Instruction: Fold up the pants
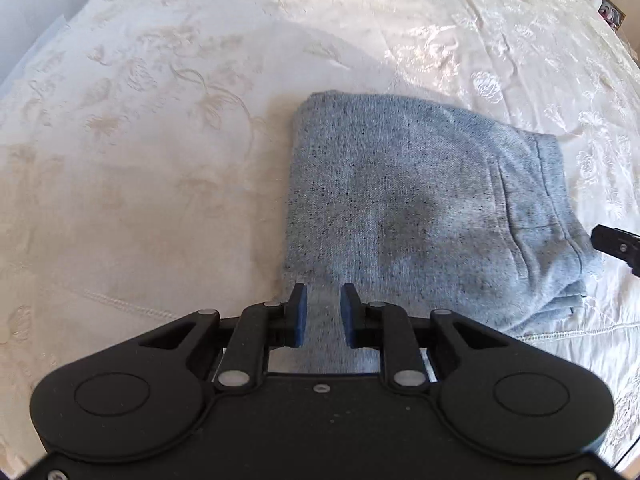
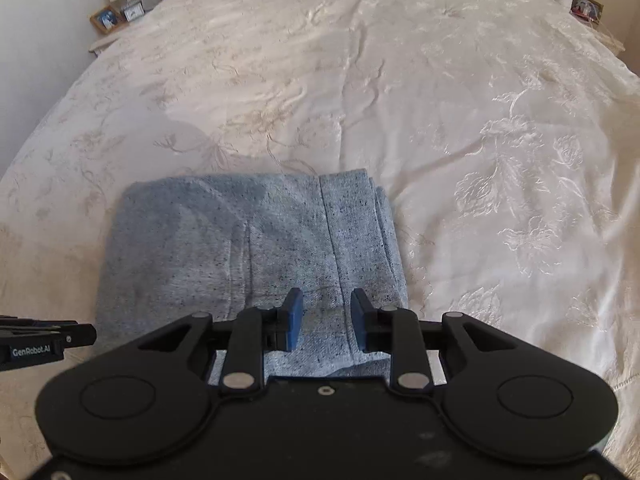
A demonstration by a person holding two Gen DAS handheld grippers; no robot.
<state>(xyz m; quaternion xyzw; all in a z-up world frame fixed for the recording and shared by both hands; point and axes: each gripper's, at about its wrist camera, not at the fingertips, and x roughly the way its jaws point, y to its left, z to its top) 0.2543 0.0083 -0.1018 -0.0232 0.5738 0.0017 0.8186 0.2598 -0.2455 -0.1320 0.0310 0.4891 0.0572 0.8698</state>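
The folded grey-blue speckled knit pants [image 2: 248, 248] lay as a flat rectangle on the cream embroidered floral bedspread [image 2: 460, 128] of the bed. The right black tongs with blue pads [image 2: 326, 320] hovered over the pants' near edge, jaws parted with nothing between them. The left black tongs [image 2: 48, 338] reached in from the left edge, just beside the pants. Framed photos [image 2: 106, 18] stood on a nightstand far behind.
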